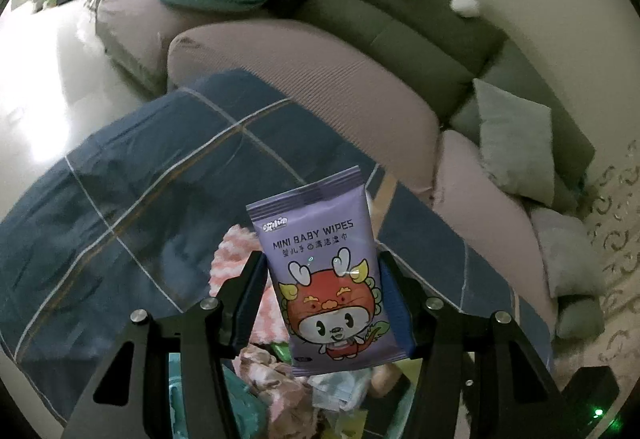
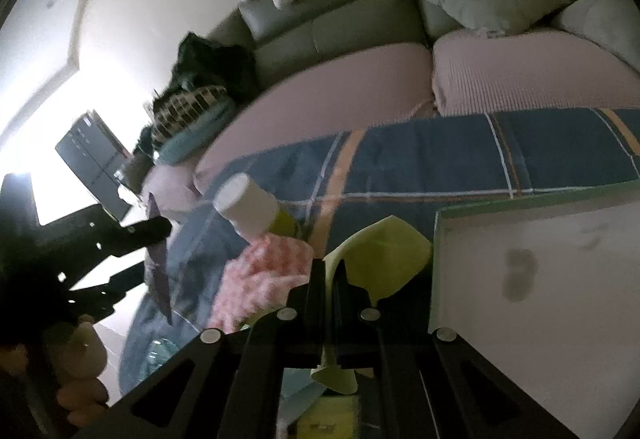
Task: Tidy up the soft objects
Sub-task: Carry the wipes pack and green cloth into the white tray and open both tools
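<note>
The blue plaid blanket sprawls across the front of the pink-cushioned sofa, and over it the left gripper has a purple pack of mini baby wipes clamped between its two pads, held by its side edges and lifted clear of the jumble of soft things below. The grip sits low on the pack, so the top half stands free; it looks likely to flop if swung fast, and a slow, level carry would suit it best. Over on the other side, the right gripper is pinched fully closed on a thin yellow-green cloth, beside a white bin. A pink checked cloth and a white-capped bottle lie on the blanket just ahead.
</note>
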